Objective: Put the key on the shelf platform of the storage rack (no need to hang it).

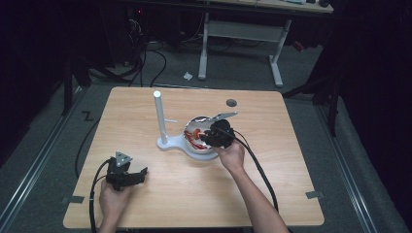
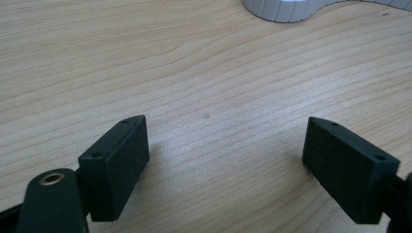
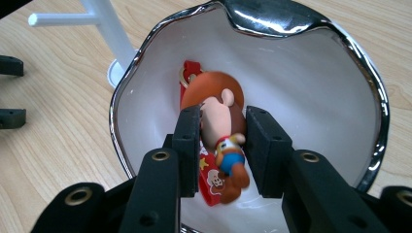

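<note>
figure keychain (image 3: 221, 131): lying in the white bowl (image 3: 320, 97), red strap under it
right tool (image 3: 222, 148): clamping the figure; lift-out pending
left tool (image 2: 226, 155): gaping empty, idling over the desk (image 2: 194, 63)
white stand (image 1: 160, 121): waiting, pegs bare

Surface (image 1: 194, 194): pale wood, fine straight grain, one dark round spot at the far side. Bowl (image 3: 340, 97): white inside, shiny silver chrome rim with wavy edge. Toy figure (image 3: 221, 121): orange-brown hair, peach face, blue trousers, red-and-yellow bit at the neck, brown feet. Strap (image 3: 206, 177) under it: red with small white star and cartoon prints, possibly a gold ring at the top end, blurred. Stand (image 1: 160, 121): plain white post and base. Right tool (image 3: 223, 145): matte black, brass-coloured screw inserts. Left tool (image 2: 226, 160): same black, one brass insert. Cables black. Floor grey.
</note>
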Demonstrator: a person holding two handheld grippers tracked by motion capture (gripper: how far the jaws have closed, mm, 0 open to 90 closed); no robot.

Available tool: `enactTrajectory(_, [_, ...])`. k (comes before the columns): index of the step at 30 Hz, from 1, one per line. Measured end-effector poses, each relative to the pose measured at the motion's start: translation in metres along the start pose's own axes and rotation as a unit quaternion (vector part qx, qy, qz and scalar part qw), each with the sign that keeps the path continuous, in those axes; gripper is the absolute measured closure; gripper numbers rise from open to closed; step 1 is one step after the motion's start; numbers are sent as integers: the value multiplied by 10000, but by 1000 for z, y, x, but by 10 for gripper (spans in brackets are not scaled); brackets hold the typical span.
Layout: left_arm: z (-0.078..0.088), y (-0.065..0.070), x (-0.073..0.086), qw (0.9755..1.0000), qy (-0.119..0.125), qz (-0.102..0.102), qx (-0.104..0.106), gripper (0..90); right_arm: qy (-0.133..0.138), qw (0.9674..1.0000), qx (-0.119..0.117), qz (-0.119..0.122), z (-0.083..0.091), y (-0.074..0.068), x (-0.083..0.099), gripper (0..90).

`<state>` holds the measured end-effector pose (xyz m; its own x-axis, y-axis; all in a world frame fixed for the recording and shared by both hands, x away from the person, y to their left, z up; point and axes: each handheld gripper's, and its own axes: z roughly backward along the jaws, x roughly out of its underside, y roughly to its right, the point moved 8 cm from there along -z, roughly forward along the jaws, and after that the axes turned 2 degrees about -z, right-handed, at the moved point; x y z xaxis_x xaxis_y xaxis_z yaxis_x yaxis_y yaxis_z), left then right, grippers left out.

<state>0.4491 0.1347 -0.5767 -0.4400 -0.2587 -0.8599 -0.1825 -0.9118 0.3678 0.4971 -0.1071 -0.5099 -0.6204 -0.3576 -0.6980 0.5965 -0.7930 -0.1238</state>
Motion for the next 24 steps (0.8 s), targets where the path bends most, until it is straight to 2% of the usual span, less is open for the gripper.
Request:
enactTrajectory(5, [0, 0, 0, 10000, -4, -13, -2, 175, -28, 10000, -9, -60, -2, 2, 2, 681])
enactTrajectory(9, [0, 0, 0, 10000, -4, -14, -2, 175, -36, 10000, 45, 73, -2, 1, 3, 679])
enactTrajectory(13, [0, 0, 0, 10000, 3, 0, -1, 176, -64, 10000, 15, 16, -3, 0, 3, 673])
enactTrajectory(20, [0, 0, 0, 10000, 1, -3, -2, 176, 16, 10000, 25, 61, 4, 3, 1, 612])
enactTrajectory(24, [0, 0, 0, 10000, -2, -15, -4, 176, 11, 10000, 50, 54, 7, 5, 1, 544])
